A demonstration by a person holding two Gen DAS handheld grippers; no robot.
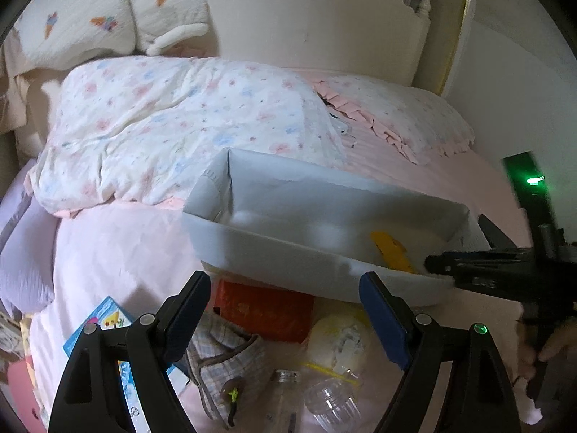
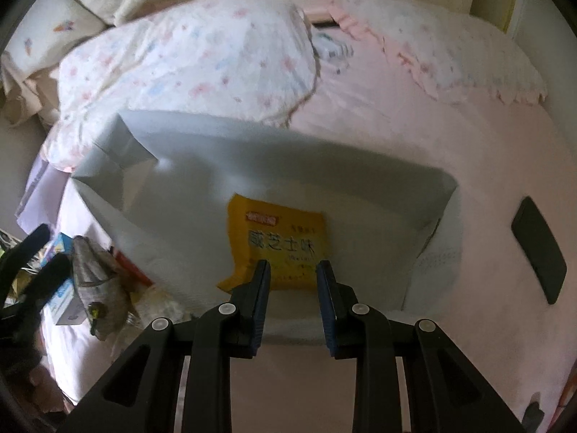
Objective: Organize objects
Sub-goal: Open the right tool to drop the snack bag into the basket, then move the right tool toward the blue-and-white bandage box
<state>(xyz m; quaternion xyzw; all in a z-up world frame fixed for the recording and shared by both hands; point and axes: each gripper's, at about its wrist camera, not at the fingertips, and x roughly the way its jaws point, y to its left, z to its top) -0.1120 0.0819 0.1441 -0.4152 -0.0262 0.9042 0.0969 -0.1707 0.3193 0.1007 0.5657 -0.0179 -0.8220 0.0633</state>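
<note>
A white open box (image 1: 288, 252) (image 2: 216, 151) sits on the pink bed. A yellow snack packet (image 2: 277, 238) (image 1: 391, 249) lies flat on its floor. My right gripper (image 2: 293, 265) (image 1: 438, 265) points down into the box just over the packet's near edge, its jaws narrowly apart and not pressing on the packet. My left gripper (image 1: 285, 281) is wide open and holds nothing. It hangs over a pile in front of the box: a red box (image 1: 267, 310), a checked cloth pouch (image 1: 223, 357), a clear bottle (image 1: 285, 397) and a zip bag (image 1: 339, 339).
A blue printed carton (image 1: 104, 321) lies left of the pile. A floral quilt (image 1: 162, 126) and a frilled pillow (image 1: 404, 115) fill the bed behind the box. A black phone (image 2: 539, 249) lies on the sheet right of the box. A hand (image 1: 555, 346) holds the right gripper.
</note>
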